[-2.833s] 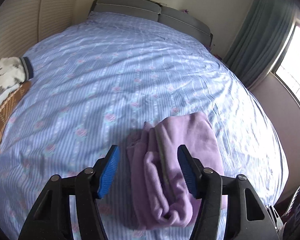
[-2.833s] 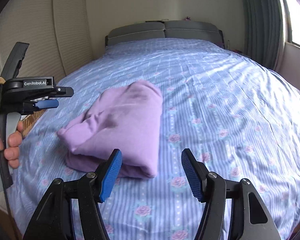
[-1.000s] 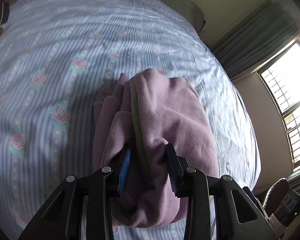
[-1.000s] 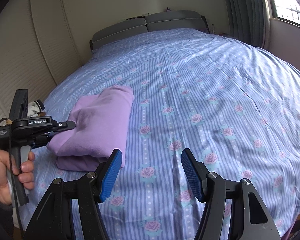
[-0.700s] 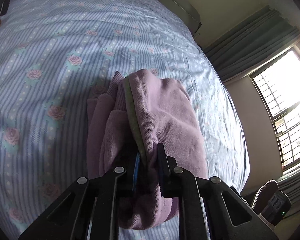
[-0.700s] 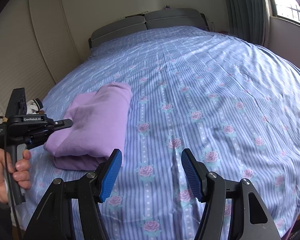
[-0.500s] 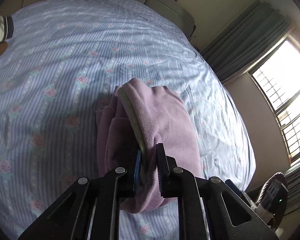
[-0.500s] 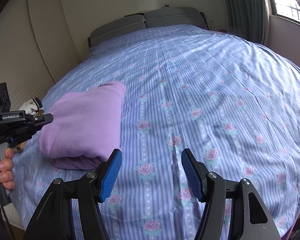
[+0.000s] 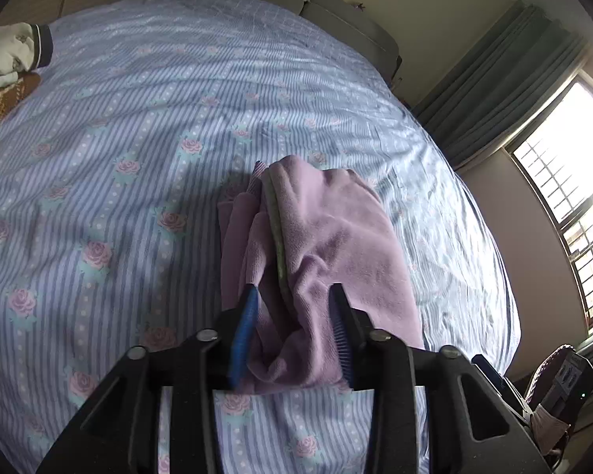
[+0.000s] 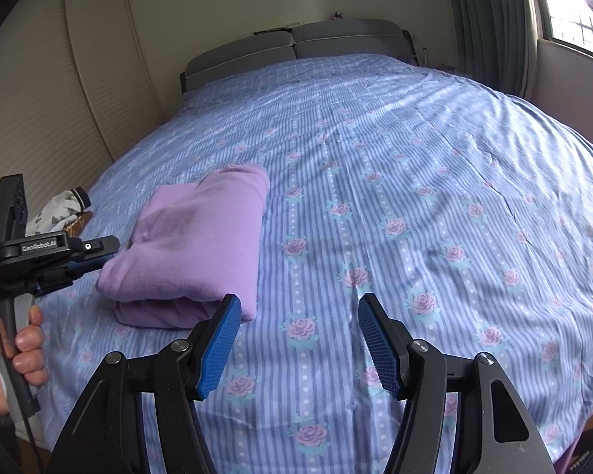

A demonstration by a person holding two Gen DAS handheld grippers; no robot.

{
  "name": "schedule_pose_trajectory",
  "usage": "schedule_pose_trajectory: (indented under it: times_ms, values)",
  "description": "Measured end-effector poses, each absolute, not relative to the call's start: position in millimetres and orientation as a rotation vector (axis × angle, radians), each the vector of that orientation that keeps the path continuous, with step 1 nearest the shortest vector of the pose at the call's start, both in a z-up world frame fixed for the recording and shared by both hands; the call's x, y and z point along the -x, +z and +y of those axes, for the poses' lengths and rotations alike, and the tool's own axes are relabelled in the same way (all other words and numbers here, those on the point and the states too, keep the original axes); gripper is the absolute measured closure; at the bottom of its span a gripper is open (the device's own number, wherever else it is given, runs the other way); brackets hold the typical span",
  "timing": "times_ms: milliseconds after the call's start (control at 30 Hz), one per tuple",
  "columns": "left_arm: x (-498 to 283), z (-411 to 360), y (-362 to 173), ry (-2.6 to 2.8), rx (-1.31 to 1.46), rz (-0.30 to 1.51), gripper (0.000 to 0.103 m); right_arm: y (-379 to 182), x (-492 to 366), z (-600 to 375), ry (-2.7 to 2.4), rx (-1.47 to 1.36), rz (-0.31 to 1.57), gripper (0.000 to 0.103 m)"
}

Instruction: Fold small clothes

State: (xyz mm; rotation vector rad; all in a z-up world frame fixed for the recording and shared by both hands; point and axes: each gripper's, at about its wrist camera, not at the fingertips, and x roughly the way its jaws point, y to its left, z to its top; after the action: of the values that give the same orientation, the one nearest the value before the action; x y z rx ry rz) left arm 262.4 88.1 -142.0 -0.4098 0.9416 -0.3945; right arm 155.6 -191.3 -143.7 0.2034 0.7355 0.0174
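While the folded purple garment [image 10: 201, 245] is lying on the bed [image 10: 435, 181] toward its left side, its long axis is running roughly from the foot of the bed toward the headboard [image 10: 292, 49]. The left hand-held gripper [image 9: 292, 308] is sitting right at the garment's near end, its fingers spread partway with the bunched layers between them; the blue pads look to be touching or nearly touching the cloth rather than pinching it hard. The right hand-held gripper [image 10: 298, 316] is hanging spread wide and holding nothing, just right of the garment's near right corner, so the left one is plainly the nearer. Any further move on the bundle is therefore falling to the left side, working along the garment's length. Beyond the bundle, near the bed's left edge, a white patterned garment [image 9: 10, 49] is lying on a brown checked cloth [image 9: 2, 104], well apart from the purple one. Nothing is standing between either gripper and the bundle.
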Motion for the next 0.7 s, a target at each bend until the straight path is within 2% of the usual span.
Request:
schedule_pose_trajectory:
  times_ms: [33,267,500,700]
  values:
    - [-255.8,87.2,-138.7,-0.396,0.4,0.926,0.047,-143.3,-154.2,-190.4,0.019,-0.203,0.734,0.041]
    - [-241.9,83.2,-159.1,-0.301,0.298,0.97,0.046,-144.9,-149.6,-185.5,0.036,-0.201,0.749,0.041]
    - [-240.2,85.7,-189.0,-0.285,0.303,0.993,0.036,-149.6,-148.7,-187.9,0.029,-0.193,0.769,0.041]
    - [-231.5,86.2,-179.5,-0.274,0.34,0.943,0.036,-147.1,-152.0,-188.6,0.042,-0.192,0.764,0.041]
